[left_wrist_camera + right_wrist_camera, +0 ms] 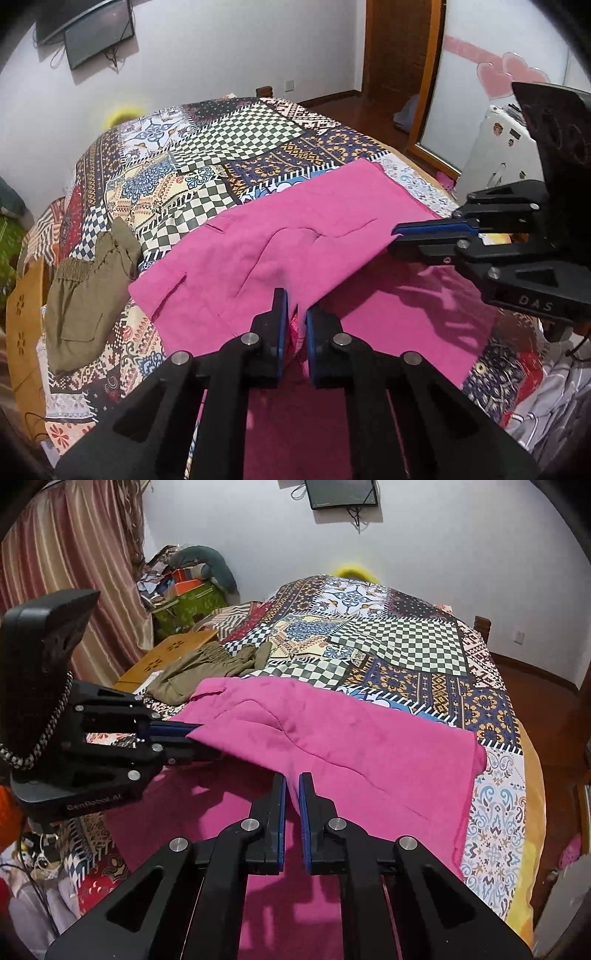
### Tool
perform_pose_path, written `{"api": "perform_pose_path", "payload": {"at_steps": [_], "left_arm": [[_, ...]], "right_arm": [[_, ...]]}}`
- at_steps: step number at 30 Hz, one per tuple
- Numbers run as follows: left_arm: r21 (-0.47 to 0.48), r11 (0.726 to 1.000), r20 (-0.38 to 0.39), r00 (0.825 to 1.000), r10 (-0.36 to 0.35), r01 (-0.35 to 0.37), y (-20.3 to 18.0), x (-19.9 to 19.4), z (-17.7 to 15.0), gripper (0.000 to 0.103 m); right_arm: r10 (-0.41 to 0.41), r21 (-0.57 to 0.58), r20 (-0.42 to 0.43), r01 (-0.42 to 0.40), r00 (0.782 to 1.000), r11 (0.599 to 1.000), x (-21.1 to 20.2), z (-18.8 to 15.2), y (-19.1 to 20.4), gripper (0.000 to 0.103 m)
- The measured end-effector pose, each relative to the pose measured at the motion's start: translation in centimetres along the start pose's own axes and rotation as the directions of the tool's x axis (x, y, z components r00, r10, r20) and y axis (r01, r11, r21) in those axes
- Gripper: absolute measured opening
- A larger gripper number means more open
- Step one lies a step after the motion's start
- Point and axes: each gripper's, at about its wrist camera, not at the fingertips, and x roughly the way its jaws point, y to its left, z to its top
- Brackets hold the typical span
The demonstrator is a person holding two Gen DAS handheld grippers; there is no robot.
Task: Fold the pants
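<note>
Both grippers are pinched down on the pink pants (280, 236), one on each side of the near edge, so I've got a two-point hold on the cloth. Left gripper (296, 310) has a ridge of pink fabric squeezed between its blue pads; right gripper (291, 786) likewise, jaws nearly together w/ cloth between. In each wrist view the other gripper comes in from the side, clamped on the same raised edge.

Pants lie across the near part of the bed (221, 155), on the patchwork cover; the held edge is lifted off the lower layer, which stays flat beneath, shadowed.

My read: this is the carry-over part of a fold. To do it well I'd keep both hands level w/ each other so the edge stays straight, keep the cloth lightly taut btwn them, and travel away from me till the edge meets the far edge. Don't let go till it's lying down.

Further off, olive shorts (85, 295) sit near the left side of the bed, apart from the pink cloth; I'd steer clear of dragging onto them. Beyond, a wall screen (341, 493).
</note>
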Motion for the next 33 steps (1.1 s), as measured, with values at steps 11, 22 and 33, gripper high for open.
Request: {"api": "perform_pose_path", "payload": {"at_steps": [11, 22, 33], "left_arm": [[0.032, 0.998, -0.011, 0.999, -0.051, 0.051, -2.5, -1.9, -2.5, 0.008], [0.000, 0.994, -0.042, 0.993, -0.107, 0.108, -3.6, -2.4, -4.4, 0.008], [-0.004, 0.993, -0.057, 0.991, -0.122, 0.122, -4.7, -2.8, -5.6, 0.008]], "right_arm": [[-0.015, -0.042, -0.022, 0.014, 1.000, 0.999, -1.4, -2.0, 1.6, 0.006], [-0.013, -0.052, -0.060, 0.010, 0.998, 0.999, -2.4, -4.4, 2.4, 0.006], [-0.004, -0.034, -0.085, 0.001, 0.996, 0.999, -2.5, -5.9, 2.5, 0.006]]}}
